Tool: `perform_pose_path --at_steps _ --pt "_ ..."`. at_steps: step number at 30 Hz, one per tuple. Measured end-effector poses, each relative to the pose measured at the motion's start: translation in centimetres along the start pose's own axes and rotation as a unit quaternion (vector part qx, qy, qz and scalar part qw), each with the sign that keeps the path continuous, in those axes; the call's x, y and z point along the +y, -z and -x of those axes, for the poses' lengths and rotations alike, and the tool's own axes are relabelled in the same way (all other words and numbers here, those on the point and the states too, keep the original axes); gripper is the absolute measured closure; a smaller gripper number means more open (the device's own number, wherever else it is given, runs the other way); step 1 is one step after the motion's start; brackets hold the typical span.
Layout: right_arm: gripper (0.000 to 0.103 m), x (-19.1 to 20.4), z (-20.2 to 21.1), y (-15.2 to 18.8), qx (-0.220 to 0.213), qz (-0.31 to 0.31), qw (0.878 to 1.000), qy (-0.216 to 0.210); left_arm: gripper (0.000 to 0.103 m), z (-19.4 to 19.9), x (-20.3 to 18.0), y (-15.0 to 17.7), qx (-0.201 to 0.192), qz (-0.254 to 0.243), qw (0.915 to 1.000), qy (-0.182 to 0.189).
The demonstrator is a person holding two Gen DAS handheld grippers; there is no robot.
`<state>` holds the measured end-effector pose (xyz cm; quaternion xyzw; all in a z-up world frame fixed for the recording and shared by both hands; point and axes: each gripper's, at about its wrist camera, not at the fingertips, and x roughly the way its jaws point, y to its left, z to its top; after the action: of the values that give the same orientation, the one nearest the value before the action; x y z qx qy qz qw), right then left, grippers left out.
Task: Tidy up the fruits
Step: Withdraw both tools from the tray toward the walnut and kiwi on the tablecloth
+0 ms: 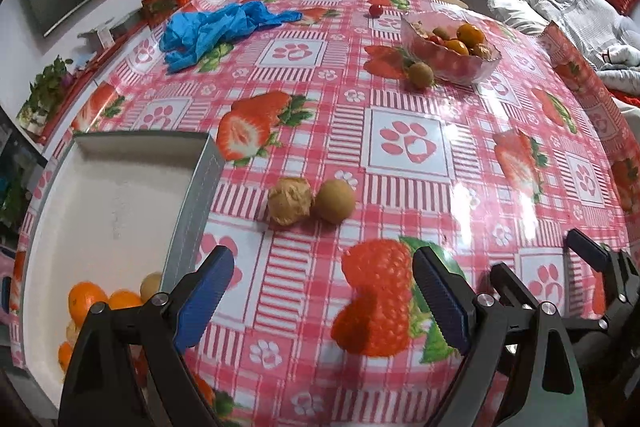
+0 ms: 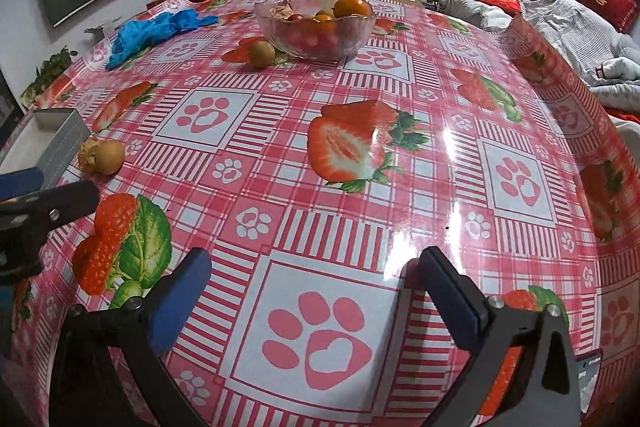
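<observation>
Both grippers hover over the pink strawberry-print tablecloth (image 2: 400, 187), left gripper (image 1: 320, 291) and right gripper (image 2: 316, 291) each with jaws apart and empty. Two round brown fruits (image 1: 312, 202) lie touching beside the white open box (image 1: 120, 187) at the left edge; the clear glass bowl of oranges (image 2: 316, 27) stands near the far edge, one brown fruit (image 2: 261, 53) just beside it.

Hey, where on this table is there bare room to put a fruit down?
Free: the wide cloth between the glass bowl and the right gripper. Crowded: beside the white box, where a walnut touches a kiwi.
</observation>
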<state>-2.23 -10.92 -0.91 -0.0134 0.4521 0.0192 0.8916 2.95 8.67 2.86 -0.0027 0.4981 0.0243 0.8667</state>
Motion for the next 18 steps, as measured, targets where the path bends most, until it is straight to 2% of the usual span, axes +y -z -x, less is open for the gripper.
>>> perform_pose_path --at_steps 3,7,10,15,17,18 --pt "0.0 0.0 0.0 0.0 0.0 0.0 1.0 0.0 0.011 -0.9 0.0 -0.3 0.003 0.007 0.9999 0.006" --pt "0.0 0.0 0.0 0.0 0.0 0.0 1.0 0.0 0.011 -2.5 -0.3 -0.7 0.007 0.007 0.9999 -0.01" --pt "0.0 0.0 0.0 0.0 0.0 0.0 1.0 0.0 0.011 -3.7 -0.5 -1.2 0.018 0.015 0.9997 -0.006" --pt "0.0 0.0 0.0 0.0 0.0 0.0 1.0 0.0 0.011 -4.5 -1.2 -2.1 0.01 0.025 0.9996 0.001" --pt "0.0 0.0 0.0 0.0 0.0 0.0 1.0 0.0 0.022 -4.4 -1.4 -2.3 0.006 0.026 0.9996 0.006" --pt "0.0 0.0 -0.1 0.0 0.0 0.0 1.0 0.0 0.035 -4.2 -1.6 -2.4 0.002 0.019 0.9998 0.01"
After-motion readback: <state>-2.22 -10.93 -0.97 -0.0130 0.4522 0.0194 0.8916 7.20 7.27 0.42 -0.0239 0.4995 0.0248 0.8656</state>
